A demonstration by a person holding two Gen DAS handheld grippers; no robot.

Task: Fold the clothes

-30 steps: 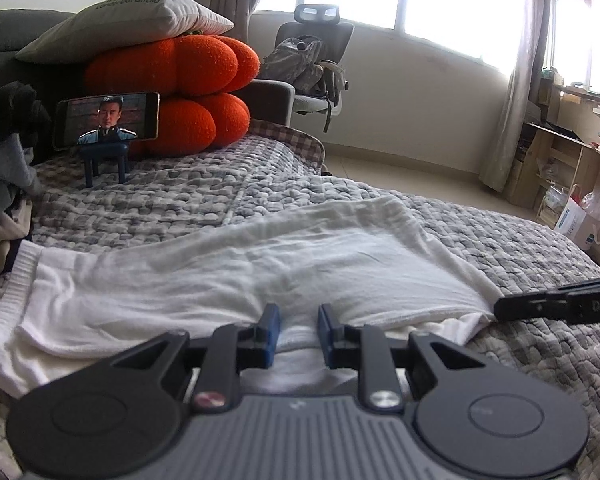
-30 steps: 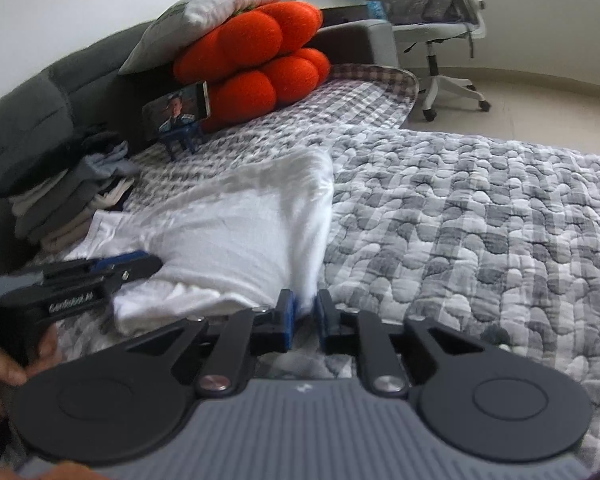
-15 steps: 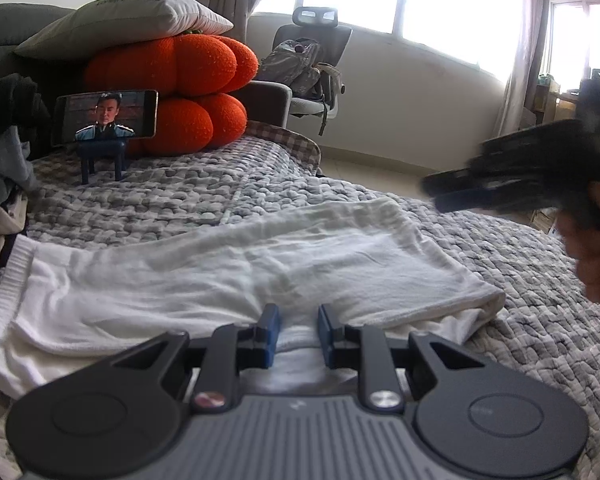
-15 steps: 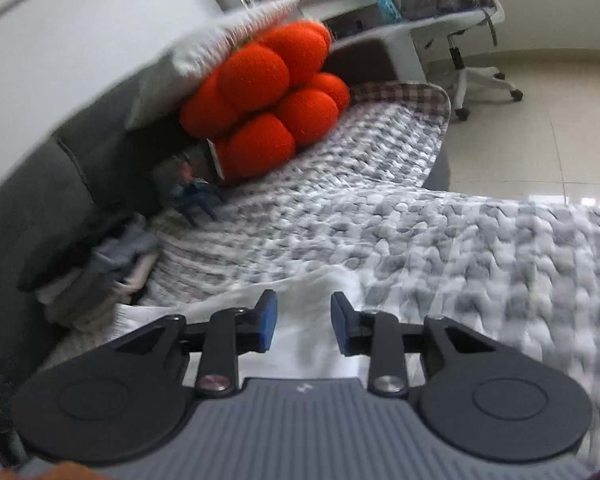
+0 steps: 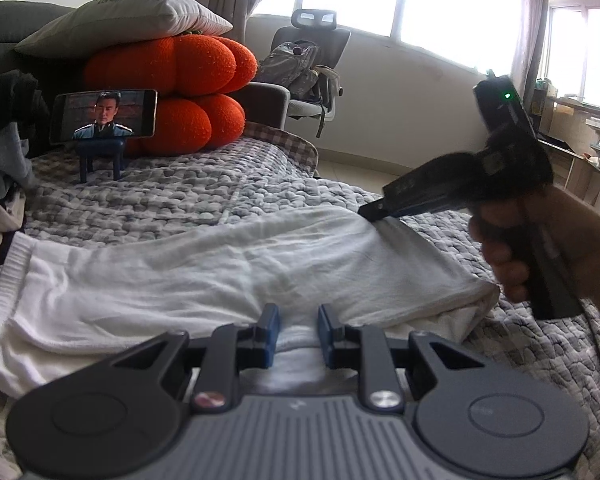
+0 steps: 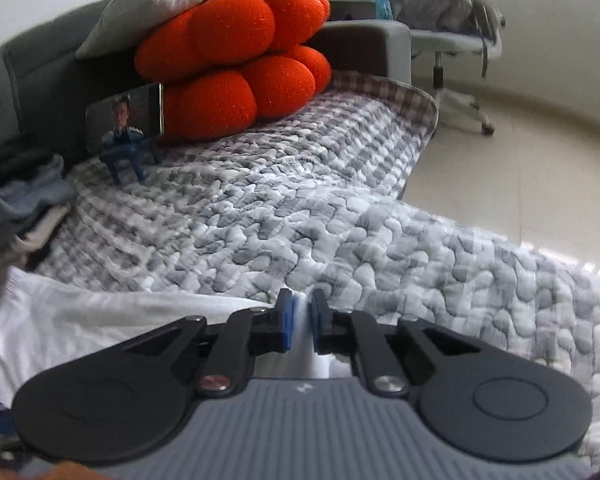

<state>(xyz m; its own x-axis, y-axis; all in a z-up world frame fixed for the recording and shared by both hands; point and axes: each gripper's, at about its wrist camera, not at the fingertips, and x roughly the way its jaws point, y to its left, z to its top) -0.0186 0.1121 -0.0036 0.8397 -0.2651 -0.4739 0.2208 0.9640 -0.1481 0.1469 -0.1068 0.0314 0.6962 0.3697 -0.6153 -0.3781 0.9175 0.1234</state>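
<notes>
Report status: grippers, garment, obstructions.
Left gripper shut on near hem. Right gripper just closed on white garment's far corner. Garment flat on quilt. Nothing obstructing.

This is a bedroom in a home. A bed (image 5: 228,196) has a gray bumpy blanket, orange cushions (image 5: 172,92) at ten o'clock and a desk chair (image 5: 312,60) at twelve.

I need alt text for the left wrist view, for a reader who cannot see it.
A white garment lies across a grey quilted bed; the left gripper holds its near edge, and the right gripper, in a hand, pinches its far edge. Behind stand orange cushions and a phone on a stand.
</notes>
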